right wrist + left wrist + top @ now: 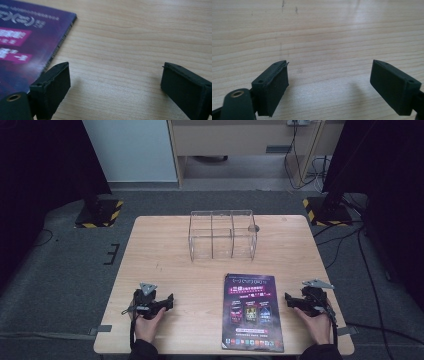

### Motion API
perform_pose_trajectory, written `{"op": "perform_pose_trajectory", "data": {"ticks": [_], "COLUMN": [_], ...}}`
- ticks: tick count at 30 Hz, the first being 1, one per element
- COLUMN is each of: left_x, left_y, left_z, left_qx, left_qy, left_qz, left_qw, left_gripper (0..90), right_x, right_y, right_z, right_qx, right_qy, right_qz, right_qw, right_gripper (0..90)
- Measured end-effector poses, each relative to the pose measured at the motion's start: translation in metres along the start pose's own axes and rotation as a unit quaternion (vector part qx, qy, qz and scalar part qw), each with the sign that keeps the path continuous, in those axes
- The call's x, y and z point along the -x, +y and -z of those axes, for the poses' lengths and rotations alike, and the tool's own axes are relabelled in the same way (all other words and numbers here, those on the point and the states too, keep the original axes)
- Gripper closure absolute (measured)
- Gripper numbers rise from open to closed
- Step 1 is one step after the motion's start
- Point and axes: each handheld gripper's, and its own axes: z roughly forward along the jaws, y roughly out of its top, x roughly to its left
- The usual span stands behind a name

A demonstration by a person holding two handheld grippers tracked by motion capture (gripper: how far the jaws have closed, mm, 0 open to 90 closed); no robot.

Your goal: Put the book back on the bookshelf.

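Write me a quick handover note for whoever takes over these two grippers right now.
Left gripper: open, nothing between the jaws, resting low over bare table at the near left.
Right gripper: open, holding nothing, just right of the magazine, not touching it.
Magazine: lies flat, cover up, near the front edge, right of centre.
Clear organiser box: stands upright at the far middle of the table, its compartments look empty.
Done: nothing visible; both things untouched.
Left: probably picking up the magazine and standing it in the box, the right gripper being nearest.
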Motion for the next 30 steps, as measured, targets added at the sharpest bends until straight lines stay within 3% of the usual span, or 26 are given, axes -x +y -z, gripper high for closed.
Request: {"op": "perform_pose_trajectory", "data": {"ticks": [11, 17, 30], "left_x": [0.017, 0.027, 0.052], "left_y": [0.001, 0.003, 0.009], "left_z": [0.02, 0.025, 0.03], "left_qx": [0.047, 0.053, 0.065], "left_qy": [-0.04, -0.052, -0.081], "left_qz": [0.012, 0.002, -0.006], "left_qw": [0.998, 0.9973, 0.9946], "left_gripper": [21.7, 22.9, 23.4], "right_x": [-0.002, -0.005, -0.024], "right_y": [0.002, 0.001, 0.006], "right_z": [0.026, 0.034, 0.046], "right_qx": [0.041, 0.053, 0.077], "right_qy": [0.024, 0.037, 0.063], "right_qz": [-0.016, -0.02, 0.001], "right_qw": [0.9988, 0.9977, 0.9951], "right_gripper": [8.7, 8.9, 11.0]}}
